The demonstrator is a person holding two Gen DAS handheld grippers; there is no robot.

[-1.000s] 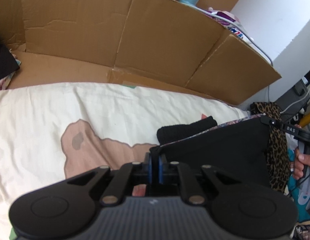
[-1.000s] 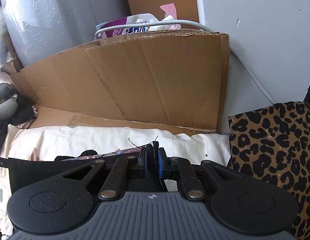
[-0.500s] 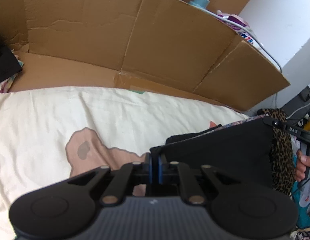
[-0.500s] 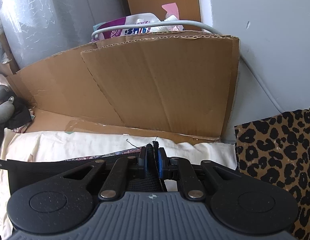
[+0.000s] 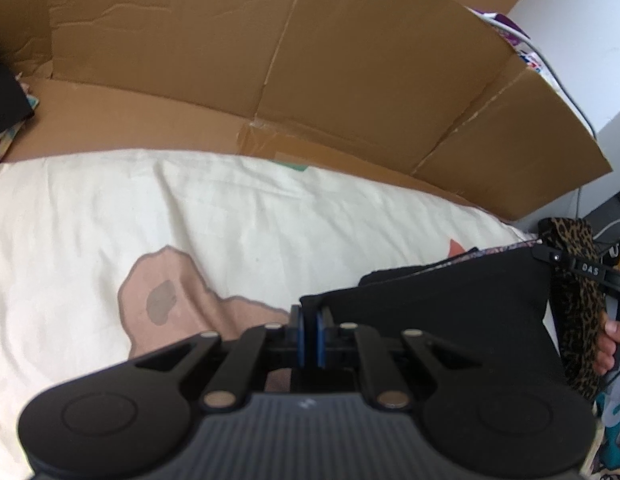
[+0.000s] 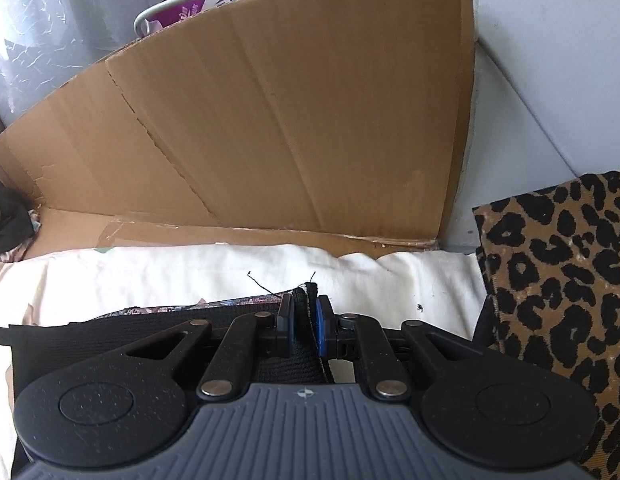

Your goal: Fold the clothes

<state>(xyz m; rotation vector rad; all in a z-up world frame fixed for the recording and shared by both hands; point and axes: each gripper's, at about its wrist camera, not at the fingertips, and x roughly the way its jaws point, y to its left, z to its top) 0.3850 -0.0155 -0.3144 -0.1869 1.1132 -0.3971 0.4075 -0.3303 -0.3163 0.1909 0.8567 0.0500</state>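
We hold a black garment (image 5: 437, 312) stretched between our two grippers above a cream bedsheet (image 5: 230, 216). Our left gripper (image 5: 308, 322) has its blue pads pressed together on the garment's near corner, at 6 o'clock in the left wrist view, and the cloth runs from there toward 3 o'clock. At that far end we see our right gripper (image 5: 565, 266) as a dark bar lettered "DAS", with the fingers of our right hand (image 5: 607, 344) just below it.

In the right wrist view, the right gripper is clamped on a thick fold of the same black cloth at 6 o'clock, a few loose threads standing up from the edge. The garment spreads from there toward 9 o'clock, lying low over the sheet, with a strip of patterned lining (image 6: 214, 306) showing along its top edge.

A leopard-print fabric (image 6: 557, 280) sits at 3 o'clock, just beside the right gripper. A brown cardboard wall (image 6: 290, 128) rises behind the bed, from 9 to 1 o'clock. The sheet carries a tan animal-shaped print (image 5: 170, 292) at 8 o'clock in the left wrist view.
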